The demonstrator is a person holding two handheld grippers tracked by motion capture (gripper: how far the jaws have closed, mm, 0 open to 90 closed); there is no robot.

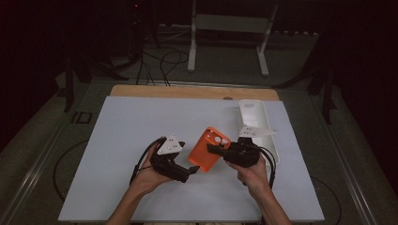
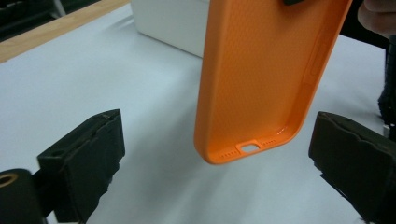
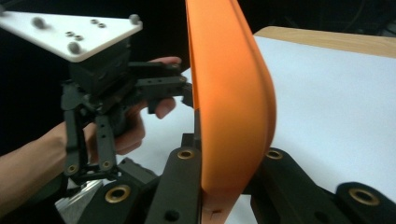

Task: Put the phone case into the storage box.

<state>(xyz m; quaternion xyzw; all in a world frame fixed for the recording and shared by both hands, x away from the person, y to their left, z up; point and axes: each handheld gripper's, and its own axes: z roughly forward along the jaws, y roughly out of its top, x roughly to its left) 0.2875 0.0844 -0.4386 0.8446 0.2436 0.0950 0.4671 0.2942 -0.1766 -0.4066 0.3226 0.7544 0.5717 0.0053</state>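
An orange phone case point(image 1: 209, 147) hangs tilted above the white mat, camera cut-out end up. My right gripper point(image 1: 218, 149) is shut on its upper part; in the right gripper view the case point(image 3: 229, 93) stands edge-on, clamped between the black jaws of that gripper point(image 3: 224, 186). My left gripper point(image 1: 190, 172) is open at the case's lower end. In the left gripper view the ribbed inside of the case point(image 2: 266, 79) reaches down between the two black fingers point(image 2: 88, 154), clear of both pads. The left gripper point(image 3: 107, 93), held in a hand, sits to the left of the case.
A long white tray point(image 1: 260, 119) lies on the right side of the white mat point(image 1: 141, 122); its wall point(image 2: 173, 23) shows behind the case. A wooden table edge point(image 1: 187, 91) runs along the back. Cables trail from both grippers toward the person.
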